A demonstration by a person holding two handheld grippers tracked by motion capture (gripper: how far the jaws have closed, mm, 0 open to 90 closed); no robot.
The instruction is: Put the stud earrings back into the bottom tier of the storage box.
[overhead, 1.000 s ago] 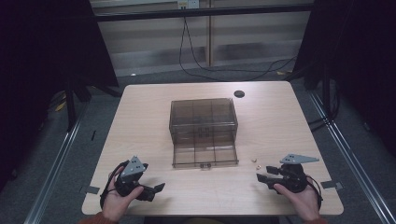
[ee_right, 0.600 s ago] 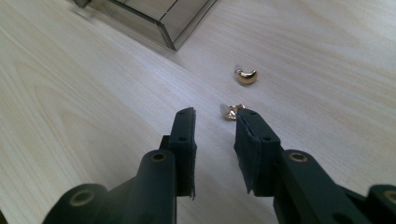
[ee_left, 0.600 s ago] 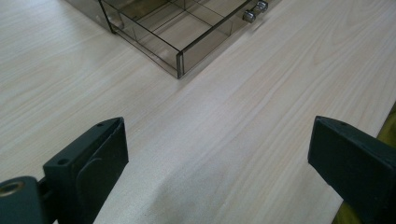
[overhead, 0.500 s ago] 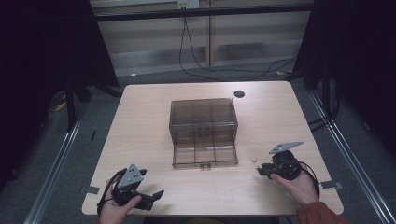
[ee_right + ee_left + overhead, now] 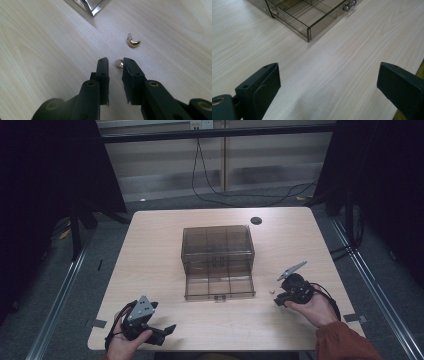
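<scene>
At the lower right of the high view we see the right gripper [image 5: 281, 296], its jaws just narrowing around 1 gold earring [image 5: 120, 64], another earring [image 5: 133, 42] lying nearby, while the left gripper [image 5: 167, 330] gapes empty.

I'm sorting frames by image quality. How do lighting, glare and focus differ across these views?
High view: the table is lit, the room around it dark. Left gripper view: sharp wood grain, the left gripper jaws soft-edged up close. Right gripper view: bright glare on the drawer corner, and the gold earring is crisp.
</scene>
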